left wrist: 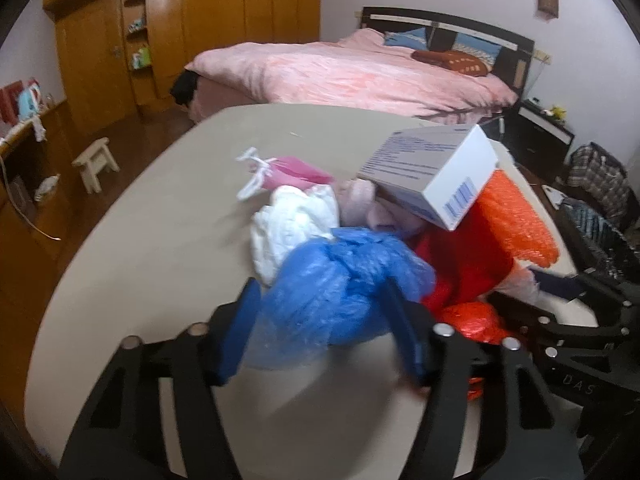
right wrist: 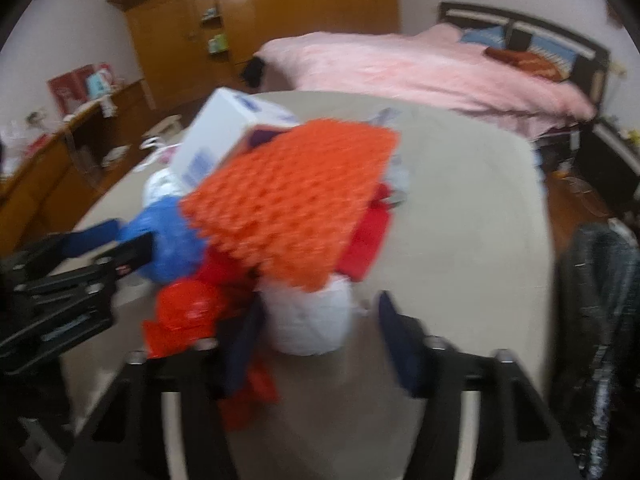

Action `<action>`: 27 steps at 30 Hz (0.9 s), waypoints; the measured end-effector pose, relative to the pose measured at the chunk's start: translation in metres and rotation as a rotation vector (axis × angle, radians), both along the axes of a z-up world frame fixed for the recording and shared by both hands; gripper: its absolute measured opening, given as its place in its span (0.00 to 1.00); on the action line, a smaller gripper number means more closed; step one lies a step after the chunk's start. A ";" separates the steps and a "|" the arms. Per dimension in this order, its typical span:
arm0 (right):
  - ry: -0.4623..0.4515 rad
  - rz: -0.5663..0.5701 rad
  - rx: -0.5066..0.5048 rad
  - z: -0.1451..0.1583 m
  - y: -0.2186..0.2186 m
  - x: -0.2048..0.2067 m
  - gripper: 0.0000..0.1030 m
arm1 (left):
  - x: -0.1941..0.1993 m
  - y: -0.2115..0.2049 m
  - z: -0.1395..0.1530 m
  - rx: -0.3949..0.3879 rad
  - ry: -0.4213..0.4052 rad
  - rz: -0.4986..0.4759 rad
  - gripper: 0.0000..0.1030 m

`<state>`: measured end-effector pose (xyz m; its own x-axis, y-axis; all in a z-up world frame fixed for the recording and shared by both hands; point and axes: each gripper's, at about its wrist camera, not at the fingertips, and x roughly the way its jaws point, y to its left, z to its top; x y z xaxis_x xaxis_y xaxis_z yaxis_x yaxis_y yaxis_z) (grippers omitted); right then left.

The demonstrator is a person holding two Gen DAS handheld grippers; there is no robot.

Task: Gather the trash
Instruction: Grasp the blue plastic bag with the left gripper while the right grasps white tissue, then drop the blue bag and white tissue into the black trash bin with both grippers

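The left gripper (left wrist: 324, 320) has its 2 blue fingers (left wrist: 236, 336) on either side of a crumpled blue plastic bag (left wrist: 340, 280); both press into the bag's flanks, so the bag is pinched between them. The bag lies on the beige surface (left wrist: 140, 240) at the near edge of a heap of trash. Beyond the fingertips sit a white crumpled bag (left wrist: 296, 224) and a pink packet (left wrist: 296, 170), and beyond and to the right of them a white carton (left wrist: 436, 172) rests tilted on top of the heap, leaning on an orange bubble-wrap sheet (left wrist: 516, 220). Red plastic (left wrist: 460, 272) lies just right of the right finger.

The right gripper (right wrist: 316, 340) has its 2 dark-blue fingers (right wrist: 400, 344) half spread around a white wad (right wrist: 312, 320) on the surface. The left finger touches the wad's side; the right finger stands just apart from it, so the wad is between them but not pinched. The picture is blurred. The orange bubble-wrap sheet overhangs the wad just beyond the fingertips, and red plastic lies left of the left finger.
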<state>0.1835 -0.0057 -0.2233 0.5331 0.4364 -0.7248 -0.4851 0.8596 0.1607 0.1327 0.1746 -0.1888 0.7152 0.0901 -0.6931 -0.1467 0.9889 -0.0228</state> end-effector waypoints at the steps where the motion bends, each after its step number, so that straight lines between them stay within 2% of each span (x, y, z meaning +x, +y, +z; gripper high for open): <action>1: 0.015 0.019 0.020 0.000 0.000 -0.001 0.33 | 0.001 -0.001 -0.001 -0.002 0.000 -0.008 0.48; 2: 0.019 0.027 0.021 0.001 0.001 -0.003 0.31 | 0.002 -0.002 -0.001 0.000 0.000 -0.009 0.44; 3: 0.015 0.030 0.018 0.002 0.002 -0.004 0.28 | 0.002 -0.002 -0.001 -0.001 -0.002 -0.009 0.32; 6: -0.002 0.036 0.014 0.009 0.002 -0.012 0.27 | -0.001 -0.006 0.000 -0.018 -0.005 -0.025 0.14; 9: -0.029 0.024 0.017 0.020 -0.002 -0.021 0.27 | -0.006 -0.015 0.002 -0.016 -0.011 -0.042 0.05; 18: -0.077 -0.021 0.010 0.040 -0.028 -0.034 0.27 | -0.026 -0.024 0.016 -0.032 -0.033 -0.048 0.02; 27: -0.112 -0.021 0.032 0.060 -0.045 -0.053 0.27 | -0.050 -0.034 0.056 -0.021 -0.112 -0.065 0.01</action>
<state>0.1309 -0.0507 -0.1635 0.6192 0.4461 -0.6462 -0.4838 0.8649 0.1336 0.0829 0.1401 -0.1330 0.7918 0.0277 -0.6102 -0.0781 0.9954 -0.0562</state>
